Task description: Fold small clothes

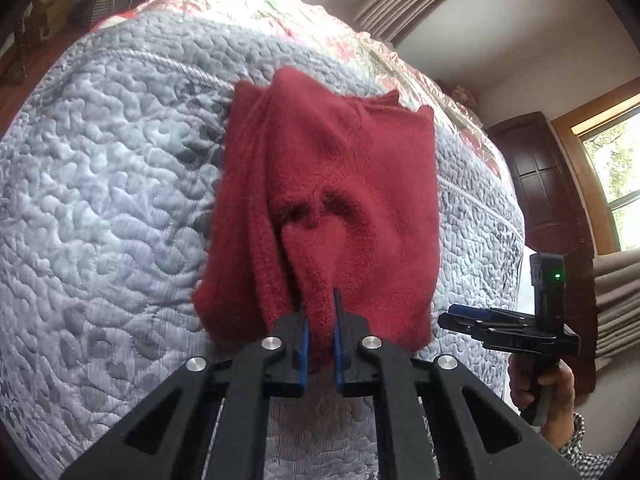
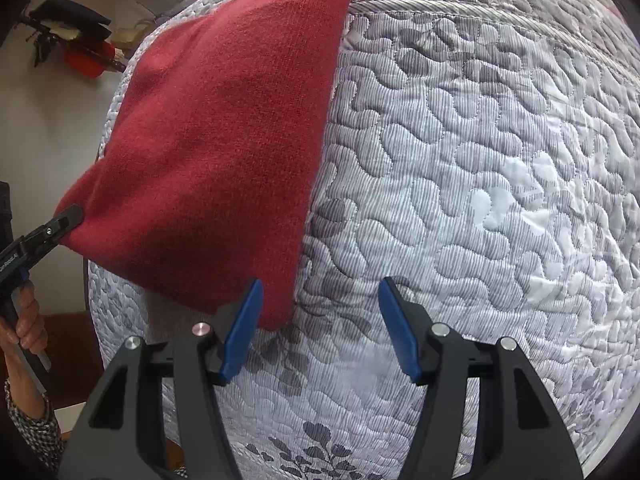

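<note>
Grey quilt (image 2: 460,160); left gripper (image 1: 320,320) pinches red garment (image 1: 320,168), fingertips buried.

The garment (image 1: 328,208) is a plain deep red fleece with no print, and it lies on a pale grey-lilac quilt (image 1: 112,184) stitched all over in meandering pebble shapes, with darker grey leaf and flower motifs. Beyond it a bedcover (image 1: 304,20) shows red and pink florals on cream. Both the left claw (image 1: 320,332) and the right claw (image 2: 320,328) are black with blue pads and silver rivets, and the sleeve (image 2: 36,428) is a small black-and-white check.
</note>
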`<state>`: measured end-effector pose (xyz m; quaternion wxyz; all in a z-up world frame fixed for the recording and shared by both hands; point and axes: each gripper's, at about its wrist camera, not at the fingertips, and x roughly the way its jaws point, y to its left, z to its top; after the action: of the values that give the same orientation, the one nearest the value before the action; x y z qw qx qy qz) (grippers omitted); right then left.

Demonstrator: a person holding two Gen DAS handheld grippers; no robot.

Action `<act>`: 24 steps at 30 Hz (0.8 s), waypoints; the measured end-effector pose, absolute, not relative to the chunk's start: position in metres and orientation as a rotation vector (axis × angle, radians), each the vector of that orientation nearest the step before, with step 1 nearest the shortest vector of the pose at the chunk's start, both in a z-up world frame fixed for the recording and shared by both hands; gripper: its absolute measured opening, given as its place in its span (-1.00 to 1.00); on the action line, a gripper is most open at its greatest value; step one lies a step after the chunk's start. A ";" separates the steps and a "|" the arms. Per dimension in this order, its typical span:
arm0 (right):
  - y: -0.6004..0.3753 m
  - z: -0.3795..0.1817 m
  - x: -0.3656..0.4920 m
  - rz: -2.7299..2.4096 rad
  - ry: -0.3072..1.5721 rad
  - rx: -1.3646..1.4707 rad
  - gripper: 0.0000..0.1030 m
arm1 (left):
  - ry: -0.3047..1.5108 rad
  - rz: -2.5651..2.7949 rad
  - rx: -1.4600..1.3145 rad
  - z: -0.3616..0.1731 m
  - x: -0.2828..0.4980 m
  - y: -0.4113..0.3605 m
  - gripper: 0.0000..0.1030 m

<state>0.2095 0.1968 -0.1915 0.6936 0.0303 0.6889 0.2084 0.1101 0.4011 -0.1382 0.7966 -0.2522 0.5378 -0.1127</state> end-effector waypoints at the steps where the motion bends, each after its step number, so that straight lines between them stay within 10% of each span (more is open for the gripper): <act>1: 0.200 -0.191 0.209 0.470 1.536 0.066 0.16 | 1.129 -0.233 -0.544 -0.132 0.104 0.408 -0.85; 15: 0.248 -0.225 0.190 0.548 1.592 0.131 0.26 | 1.179 -0.160 -0.570 -0.196 0.108 0.425 -0.81; 18: 0.254 -0.234 0.186 0.599 1.619 0.215 -0.46 | 1.183 -0.169 -0.559 -0.192 0.110 0.426 -0.80; 24: 0.273 -0.247 0.174 0.569 1.635 0.090 -0.64 | 1.213 -0.164 -0.505 -0.209 0.110 0.426 -0.76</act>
<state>0.1736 0.2725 -0.2466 0.6473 0.0394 0.7190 0.2501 0.1099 0.4263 -0.2086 0.7887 -0.2343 0.5633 -0.0763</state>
